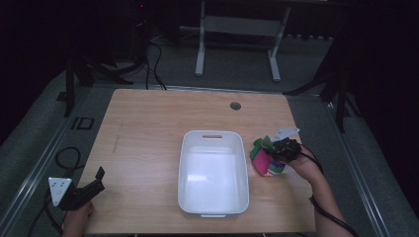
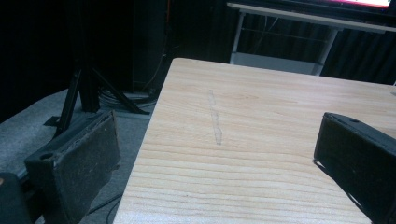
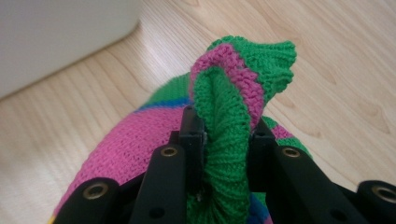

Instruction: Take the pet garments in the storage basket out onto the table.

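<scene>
The right gripper (image 1: 276, 149) has its fingers pinched tight on the knit sock bundle's (image 1: 266, 160) green cuff, on the tabletop (image 1: 148, 123) at three o'clock of the white bin (image 1: 212, 207), likely next lifting it across into the bin, while the left gripper (image 1: 96, 181) waits with fingers spread empty.

A: What's around the table (image 1: 148, 118)?

B: Grey carpet (image 1: 232, 64) on every side, with the room behind it nearly black. At twelve o'clock stands a light metal desk frame (image 1: 237, 29) on two legs.

A: Anything off to the sides?

B: Dark stand legs (image 1: 79, 74) at ten o'clock, more stand legs (image 1: 336, 84) at two o'clock, and black cables (image 1: 153, 59) trailing over the carpet at eleven o'clock.

A: And the light?

B: Dim; it falls mostly on the pale wooden top, which has a small round hole (image 1: 235, 105) near its far edge
</scene>
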### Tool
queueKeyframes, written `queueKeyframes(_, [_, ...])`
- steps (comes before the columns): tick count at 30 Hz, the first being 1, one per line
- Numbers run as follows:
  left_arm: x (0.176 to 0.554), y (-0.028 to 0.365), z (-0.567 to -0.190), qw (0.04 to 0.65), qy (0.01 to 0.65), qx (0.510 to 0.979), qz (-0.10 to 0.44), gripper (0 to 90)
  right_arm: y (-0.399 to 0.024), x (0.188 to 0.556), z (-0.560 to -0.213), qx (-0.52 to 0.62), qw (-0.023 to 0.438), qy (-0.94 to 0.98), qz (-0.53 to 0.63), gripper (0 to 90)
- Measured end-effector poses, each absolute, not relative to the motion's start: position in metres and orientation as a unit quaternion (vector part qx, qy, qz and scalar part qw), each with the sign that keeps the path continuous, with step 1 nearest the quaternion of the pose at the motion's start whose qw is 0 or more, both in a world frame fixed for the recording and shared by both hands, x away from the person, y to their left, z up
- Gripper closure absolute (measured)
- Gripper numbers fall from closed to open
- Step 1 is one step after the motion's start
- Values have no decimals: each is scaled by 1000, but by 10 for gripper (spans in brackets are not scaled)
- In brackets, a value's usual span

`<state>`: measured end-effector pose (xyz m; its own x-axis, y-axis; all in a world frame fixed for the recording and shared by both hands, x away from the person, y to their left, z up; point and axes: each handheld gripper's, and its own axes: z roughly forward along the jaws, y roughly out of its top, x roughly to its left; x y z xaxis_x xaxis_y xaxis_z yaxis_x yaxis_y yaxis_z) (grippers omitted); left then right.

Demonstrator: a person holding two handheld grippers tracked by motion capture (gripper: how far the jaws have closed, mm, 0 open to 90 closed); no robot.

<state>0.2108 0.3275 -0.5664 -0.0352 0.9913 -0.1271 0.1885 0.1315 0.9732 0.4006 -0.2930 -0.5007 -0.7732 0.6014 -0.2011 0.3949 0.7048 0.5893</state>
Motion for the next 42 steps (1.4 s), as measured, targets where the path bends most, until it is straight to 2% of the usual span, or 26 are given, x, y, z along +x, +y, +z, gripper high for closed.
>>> queueKeyframes(14, [211, 327, -566, 476, 581, 507, 422, 9, -285, 405, -539, 305, 171, 898, 267, 720])
queueKeyframes(17, [211, 327, -566, 476, 582, 507, 422, 9, -283, 405, -534, 301, 166, 902, 260, 642])
queueKeyframes(20, [211, 327, -566, 476, 582, 507, 422, 9, -283, 401, -527, 294, 166, 903, 263, 521])
queueKeyframes(27, [211, 327, -566, 476, 582, 506, 423, 9, -286, 392, -501, 288, 185, 898, 277, 301])
queueKeyframes(33, [211, 327, -566, 475, 583, 506, 422, 9, -294, 384, -481, 293, 181, 883, 318, 200])
queueKeyframes(35, [211, 327, -566, 475, 583, 506, 423, 9, -300, 382, -476, 295, 177, 876, 337, 131])
queueKeyframes(42, [211, 327, -566, 475, 583, 506, 423, 9, -327, 371, -468, 331, 199, 845, 370, 132])
